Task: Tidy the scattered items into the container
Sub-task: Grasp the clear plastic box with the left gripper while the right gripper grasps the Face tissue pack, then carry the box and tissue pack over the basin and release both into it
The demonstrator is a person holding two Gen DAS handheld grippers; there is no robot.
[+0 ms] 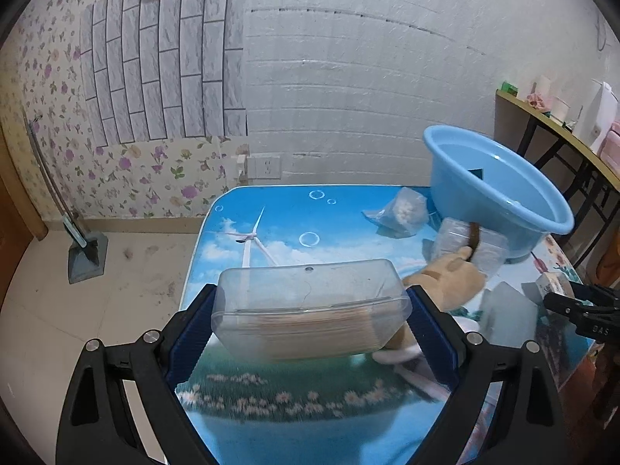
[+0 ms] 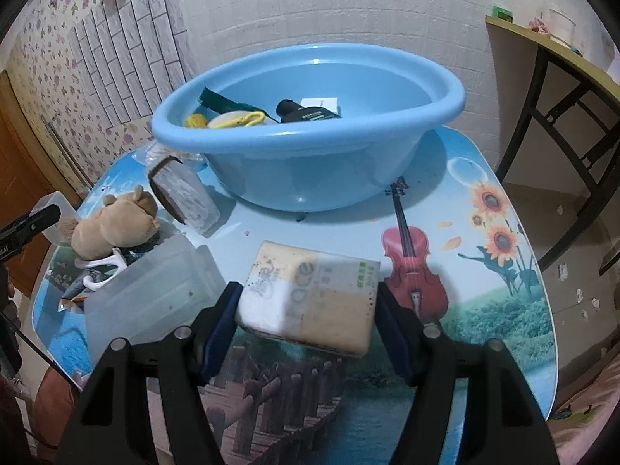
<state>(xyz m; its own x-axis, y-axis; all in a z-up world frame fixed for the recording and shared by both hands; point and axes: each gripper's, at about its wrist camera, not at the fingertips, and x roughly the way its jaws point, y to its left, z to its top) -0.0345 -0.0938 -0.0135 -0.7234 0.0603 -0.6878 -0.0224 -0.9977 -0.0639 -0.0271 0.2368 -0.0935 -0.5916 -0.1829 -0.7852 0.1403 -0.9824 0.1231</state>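
Clear plastic, a rectangular lidded box of thin sticks (image 1: 310,306) lies with its long axis crosswise between the blue pads of the left gripper (image 1: 310,321), whose fingers stand wide and press on both short ends, tilted down over the printed blue table (image 1: 271,217). Right gripper (image 2: 308,306), also angled downward, is clamped on a cream and white tissue pack (image 2: 310,298), long axis running left to right. Far behind it sits the light blue plastic basin (image 2: 306,131); only the right wrist view shows the black bottle (image 2: 306,112) and yellow items inside. Left of the pack lie a tan plush bear (image 2: 116,221) and a frosted plastic tub (image 2: 151,290).
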